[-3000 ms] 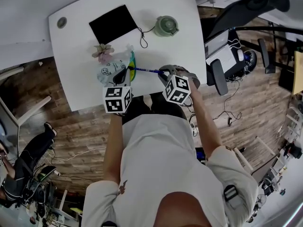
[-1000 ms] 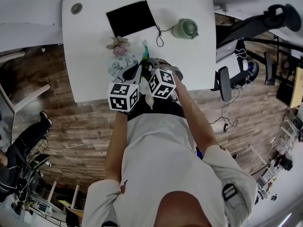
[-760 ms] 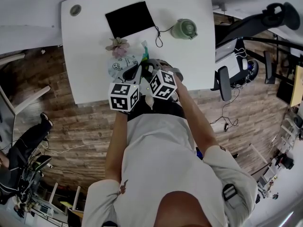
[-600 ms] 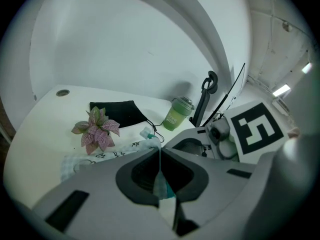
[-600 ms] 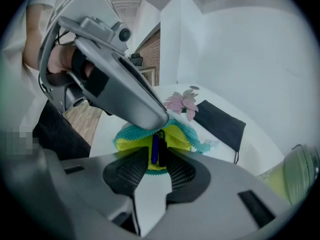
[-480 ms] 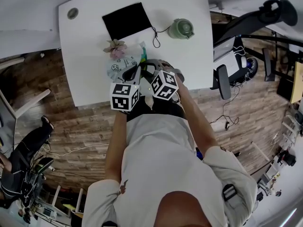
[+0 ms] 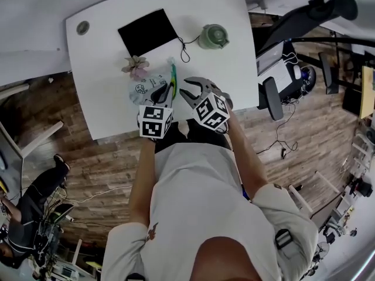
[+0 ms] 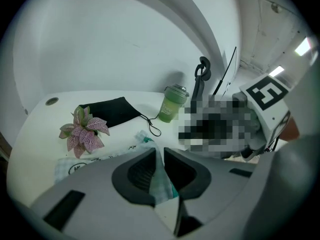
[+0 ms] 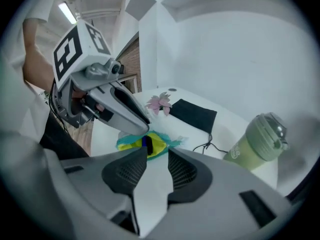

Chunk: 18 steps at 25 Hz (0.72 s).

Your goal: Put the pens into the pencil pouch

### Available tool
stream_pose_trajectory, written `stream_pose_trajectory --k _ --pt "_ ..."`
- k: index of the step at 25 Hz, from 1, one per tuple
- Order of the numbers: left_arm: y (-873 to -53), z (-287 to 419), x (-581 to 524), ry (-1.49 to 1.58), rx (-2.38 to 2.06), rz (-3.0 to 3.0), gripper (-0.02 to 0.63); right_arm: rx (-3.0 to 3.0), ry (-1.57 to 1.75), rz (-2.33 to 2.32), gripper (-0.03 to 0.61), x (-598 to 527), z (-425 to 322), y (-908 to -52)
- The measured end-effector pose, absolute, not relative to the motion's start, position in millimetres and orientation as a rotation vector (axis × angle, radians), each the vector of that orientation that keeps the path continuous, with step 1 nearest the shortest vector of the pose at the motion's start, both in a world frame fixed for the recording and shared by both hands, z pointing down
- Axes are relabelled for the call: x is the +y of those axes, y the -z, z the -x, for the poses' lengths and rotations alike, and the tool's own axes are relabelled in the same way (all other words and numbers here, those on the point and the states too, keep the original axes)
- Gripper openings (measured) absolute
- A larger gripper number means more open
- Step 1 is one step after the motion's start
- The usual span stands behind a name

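Behind the pouch (image 7: 146,87) sit plant (image 7: 135,67), black cloth (image 7: 147,32) — green cup (image 7: 212,36).

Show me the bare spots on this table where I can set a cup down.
Free: the right end of the table, between the green cup and the front edge; also the left strip from the grommet down beside the plant. Crowded: centre, where plant, pencil pouch and black pouch cluster.

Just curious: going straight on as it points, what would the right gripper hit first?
Probably the pencil pouch, at its open mouth where a pen shows; depth is unclear. The right gripper, jaws opening, holds nothing.
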<state>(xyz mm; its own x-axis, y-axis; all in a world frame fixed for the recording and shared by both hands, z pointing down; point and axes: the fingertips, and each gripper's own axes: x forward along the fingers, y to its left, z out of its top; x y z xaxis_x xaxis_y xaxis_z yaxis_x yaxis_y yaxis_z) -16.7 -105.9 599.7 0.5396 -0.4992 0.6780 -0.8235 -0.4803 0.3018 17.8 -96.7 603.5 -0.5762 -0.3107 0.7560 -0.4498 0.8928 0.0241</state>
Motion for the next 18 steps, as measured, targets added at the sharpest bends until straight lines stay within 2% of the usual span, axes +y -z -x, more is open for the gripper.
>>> stream_pose_trajectory --k 2,8,18 --pt "-592.3 14.3 -107.5 -0.658 -1.071 -2.193 0.083 -2.262 -0.23 -0.626 0.137 -102.2 -24.1 -589.5" --pt "-543.3 18.5 -122.5 -0.561 -1.199 -2.316 0.119 -2.387 -0.191 -0.901 0.137 -124.1 -33.9 -528.2" --pt "-461.7 27.9 -143.3 -0.473 -1.39 -2.533 0.133 -2.529 -0.118 -1.137 0.144 -142.3 -45.2 -450.4"
